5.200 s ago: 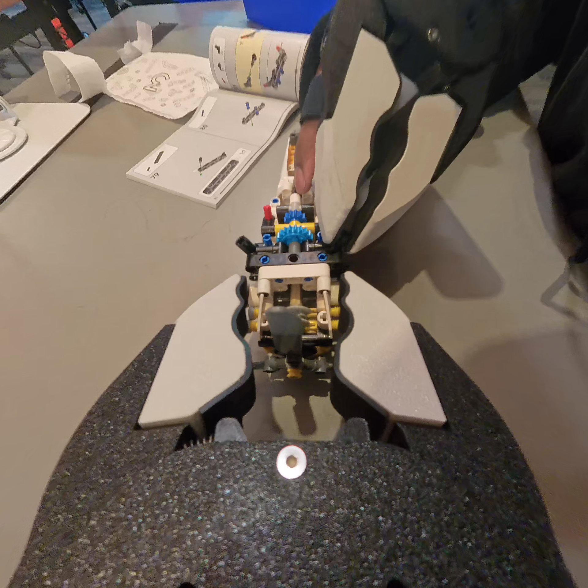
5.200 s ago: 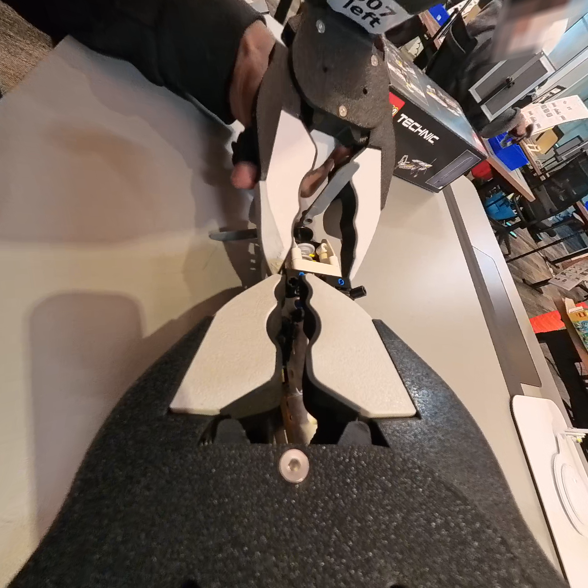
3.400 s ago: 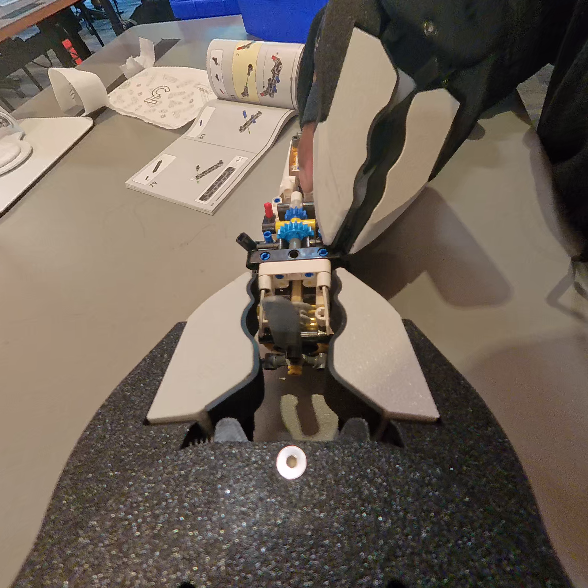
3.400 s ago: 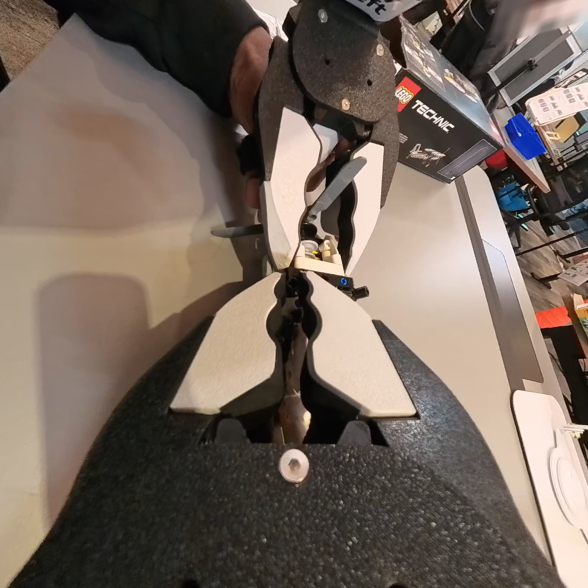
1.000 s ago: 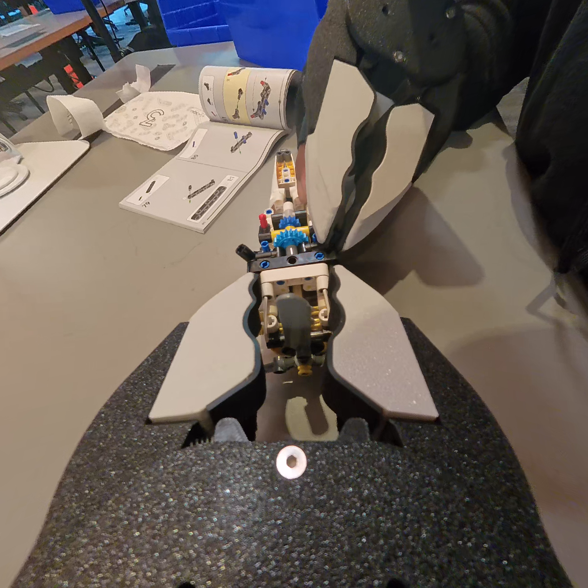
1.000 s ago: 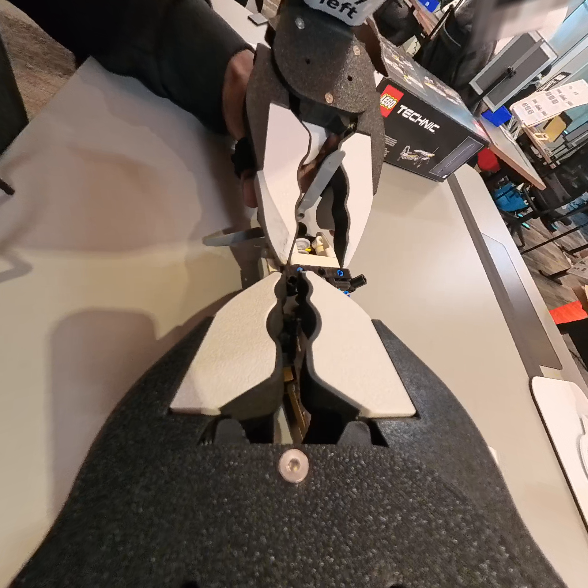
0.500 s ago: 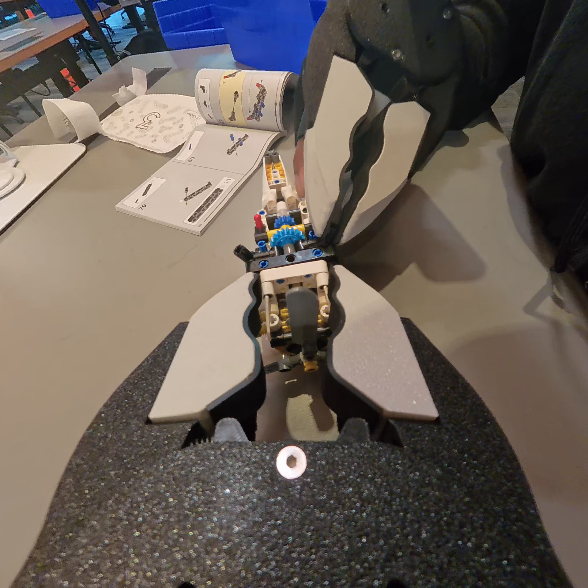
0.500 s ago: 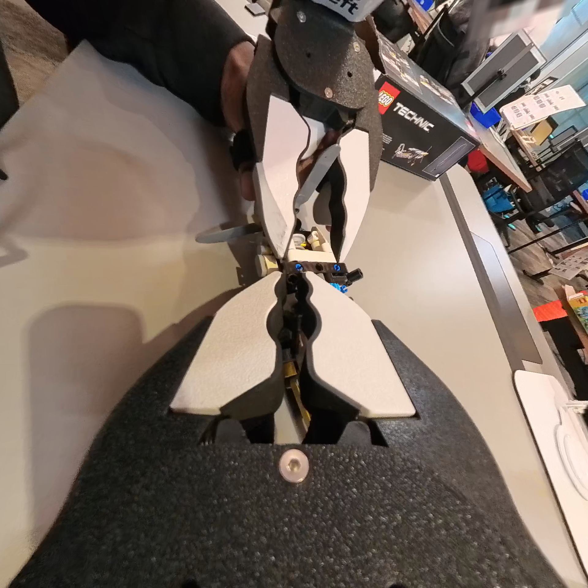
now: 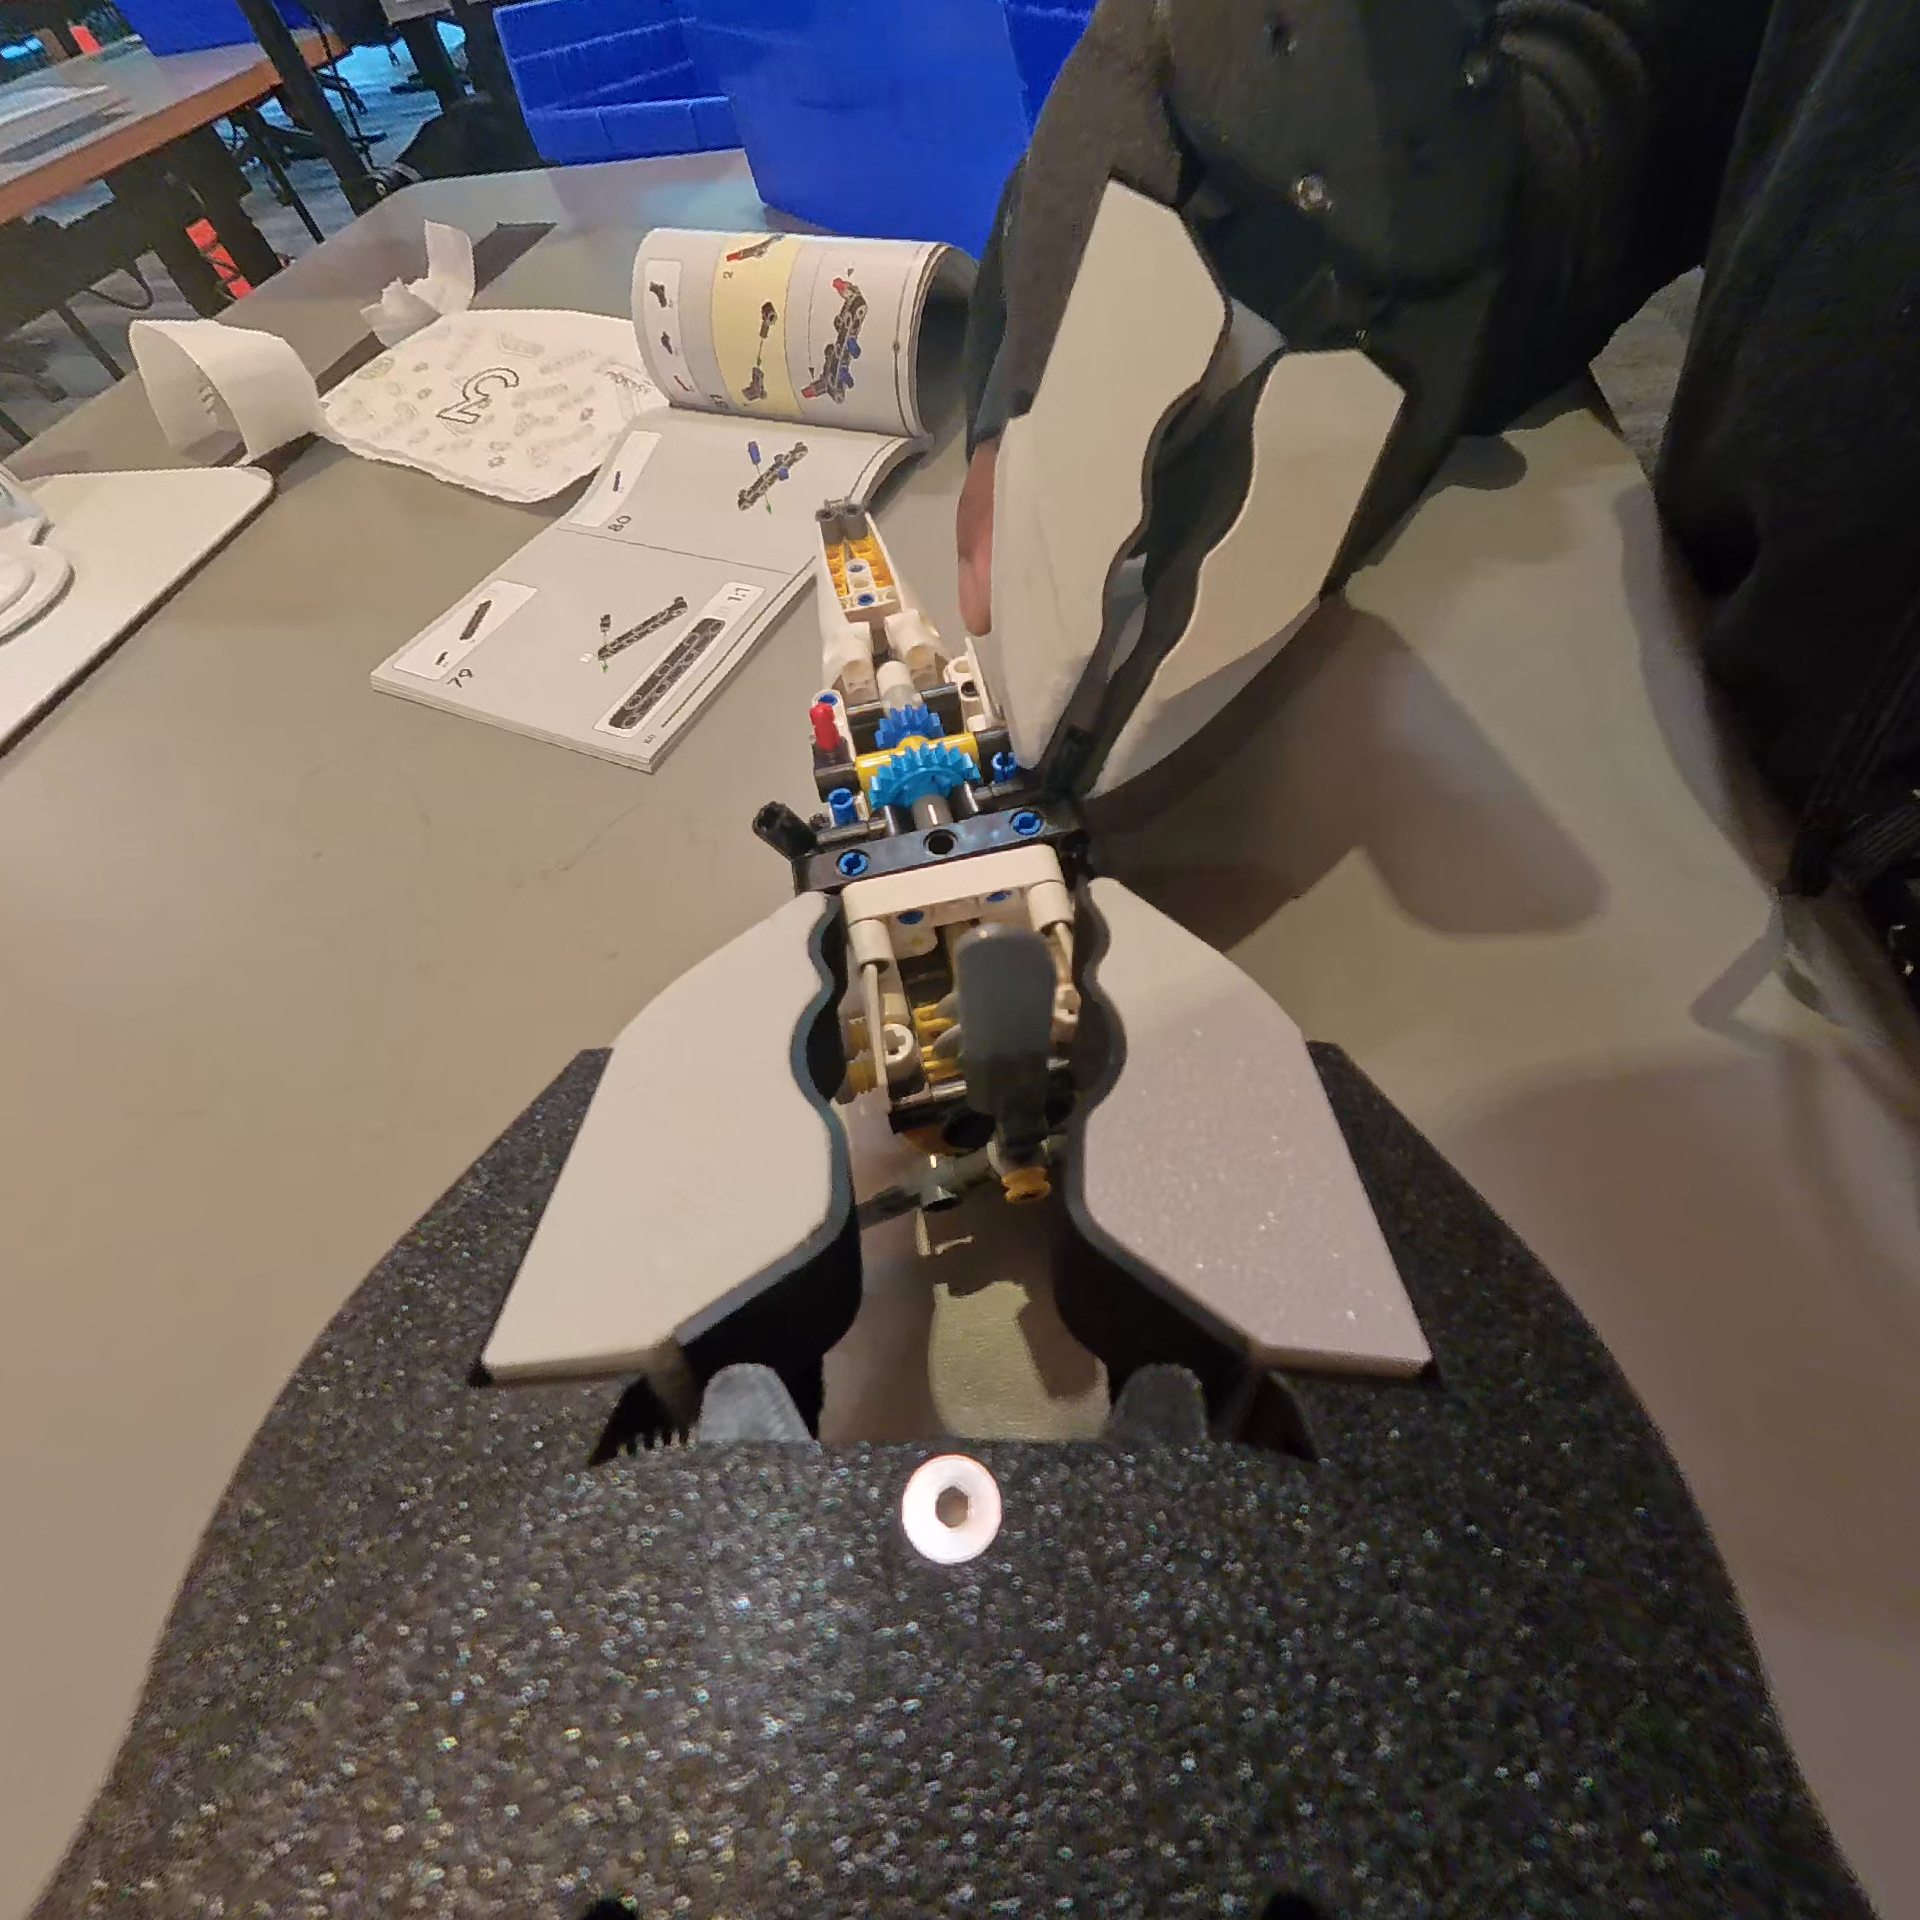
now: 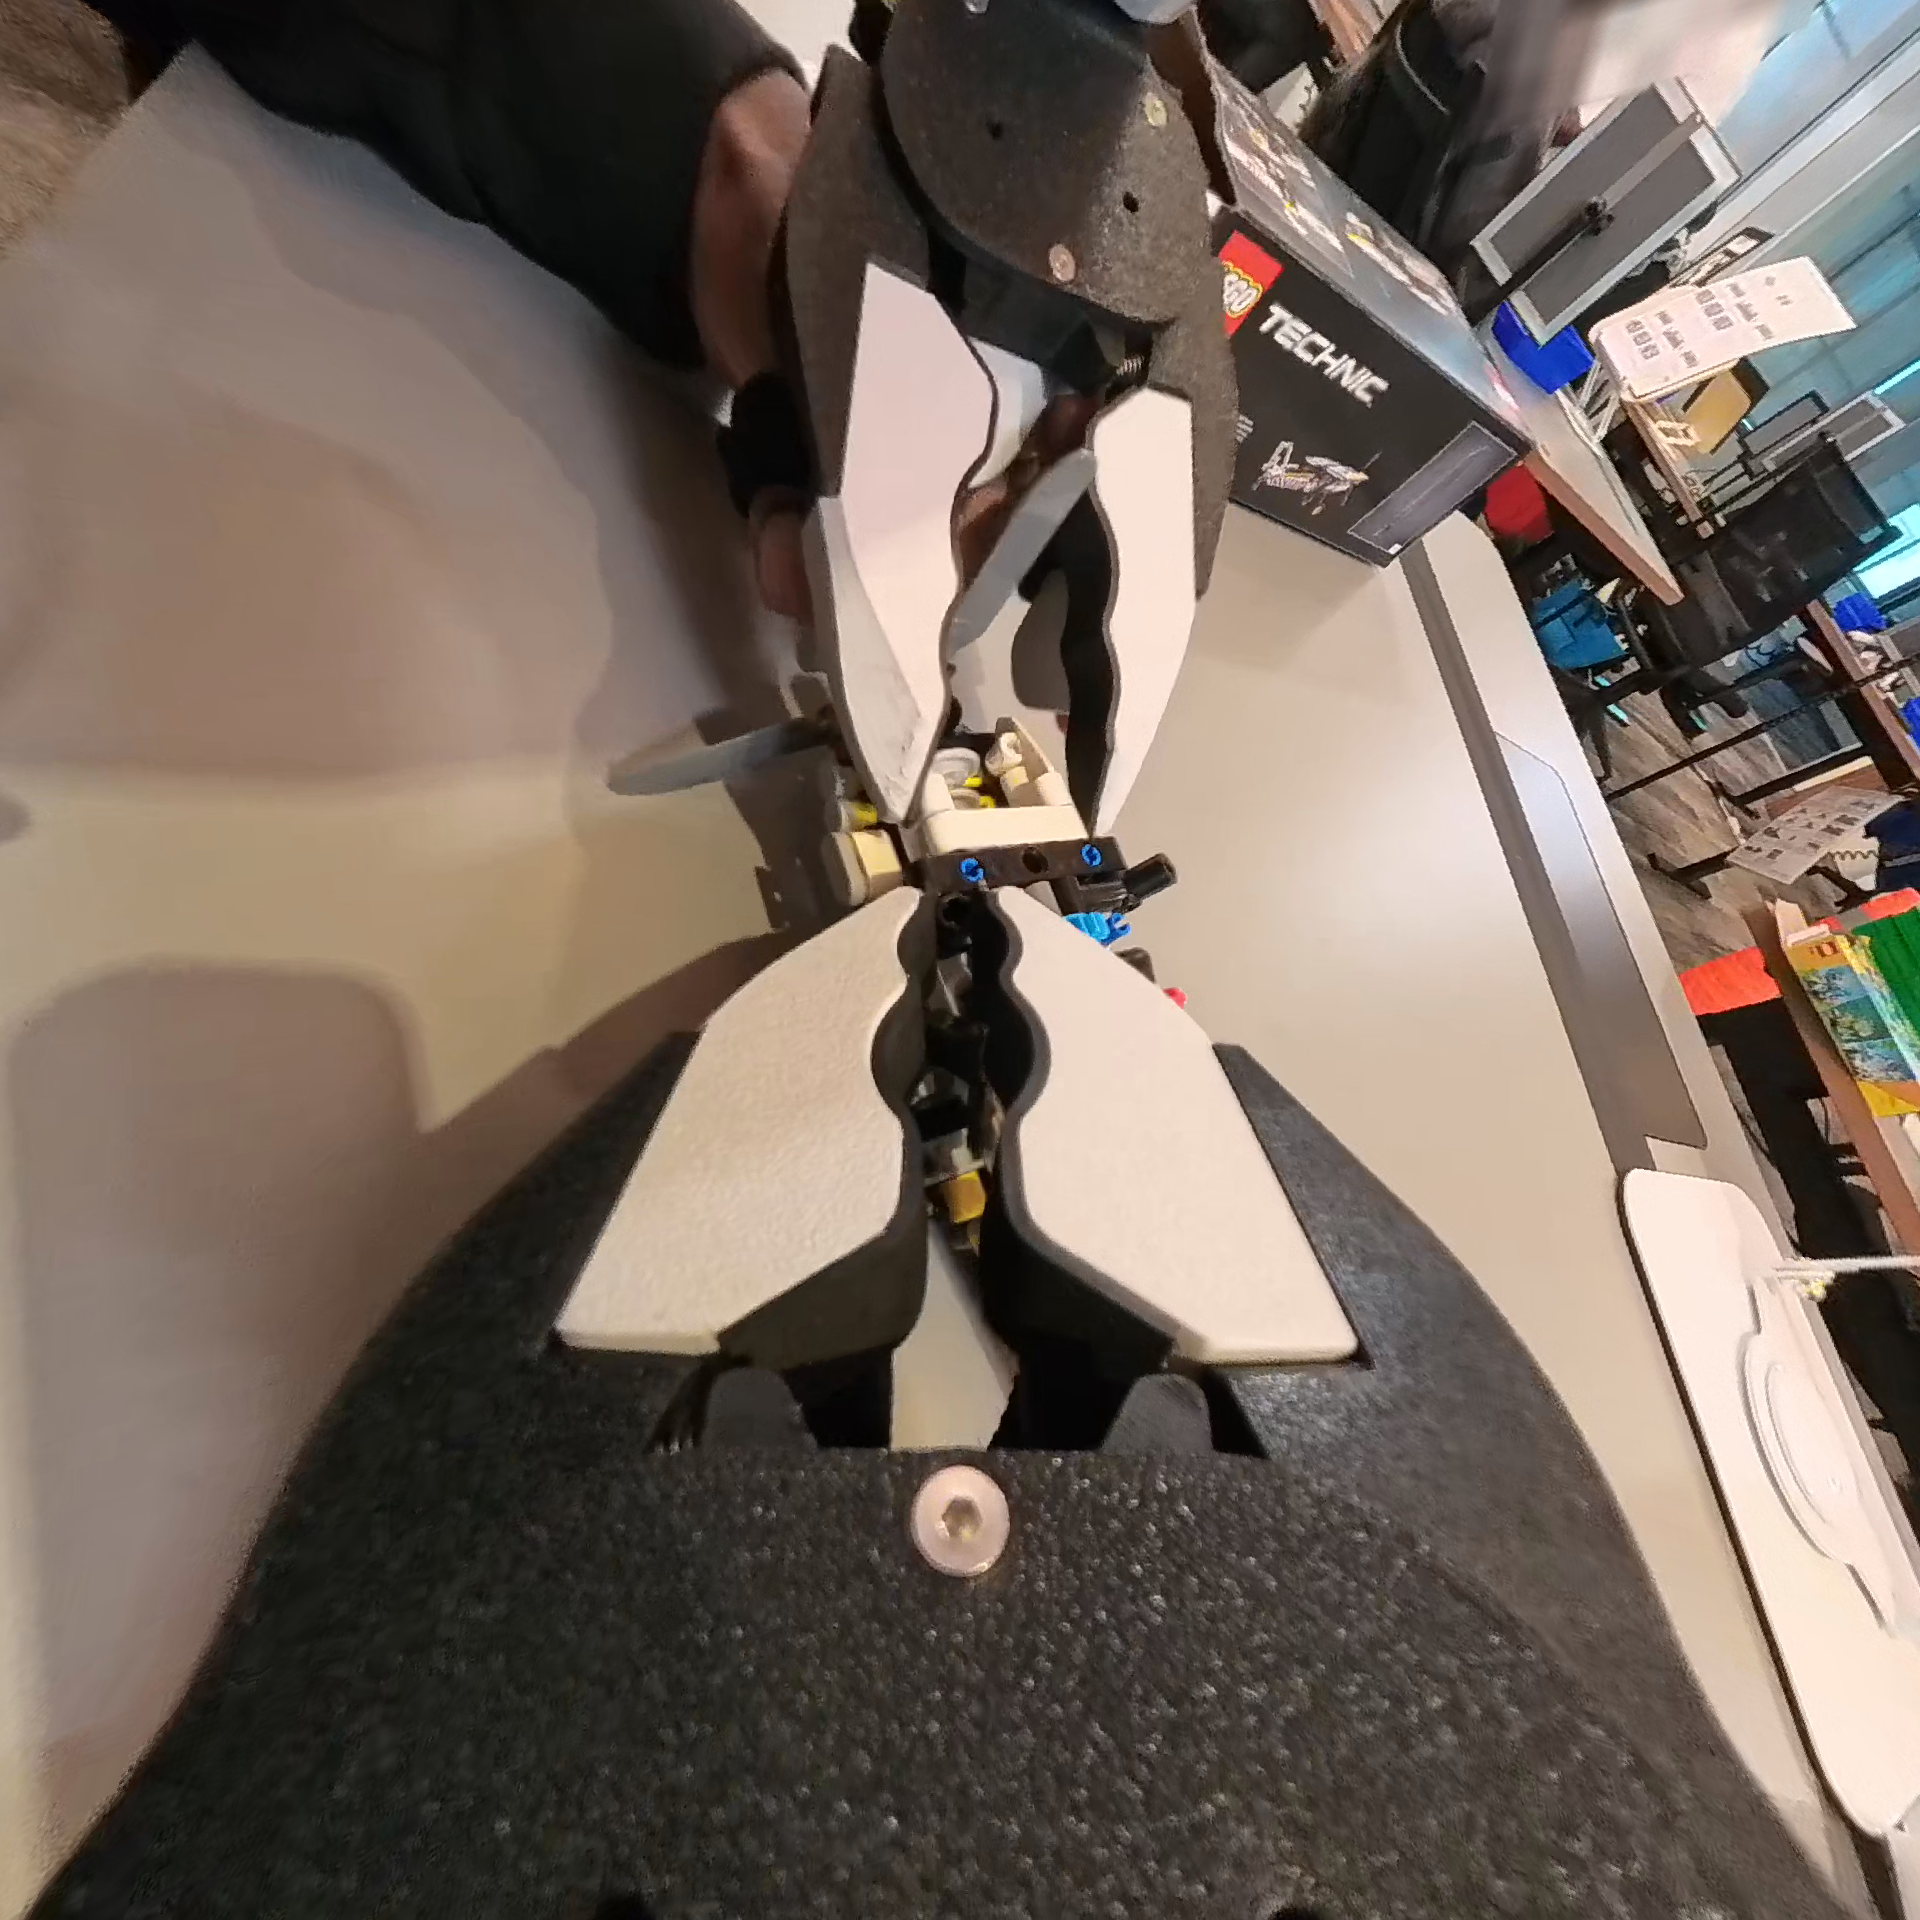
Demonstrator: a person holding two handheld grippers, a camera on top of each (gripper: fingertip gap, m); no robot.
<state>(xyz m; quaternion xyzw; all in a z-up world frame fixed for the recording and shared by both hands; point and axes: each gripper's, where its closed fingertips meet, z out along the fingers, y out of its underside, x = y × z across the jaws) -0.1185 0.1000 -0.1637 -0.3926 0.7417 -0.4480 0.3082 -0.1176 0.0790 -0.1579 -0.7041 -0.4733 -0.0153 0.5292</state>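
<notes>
A toy-brick model [image 9: 951, 883] with a white frame, black beams, blue gears and a long white tail is held over the grey table [image 9: 312, 935] by both grippers. My left gripper [image 9: 956, 904] is shut on the model's white frame end, pads pressed on both sides. A grey propeller blade [image 9: 1000, 987] stands between its fingers. My right gripper [image 10: 961, 914] is shut on a thin black part of the model [image 10: 997, 821]. It also shows in the left wrist view [image 9: 1070, 774], pinching the black beam's right end. The left gripper [image 10: 1003, 800] shows opposite, with grey blades [image 10: 1013, 556] sticking out.
An open instruction booklet [image 9: 623, 582] and a torn white paper bag [image 9: 468, 416] lie at the far left. Blue bins [image 9: 831, 94] stand behind. A white tray [image 9: 104, 540] is at the left edge. A black product box [image 10: 1340, 416] stands on the table. A dark sleeve [image 10: 520, 135] is close.
Both grippers have kept their hold on the model. The model has tipped and shifted a little, so more of its tail shows. The grey blade has turned between the left fingers.
</notes>
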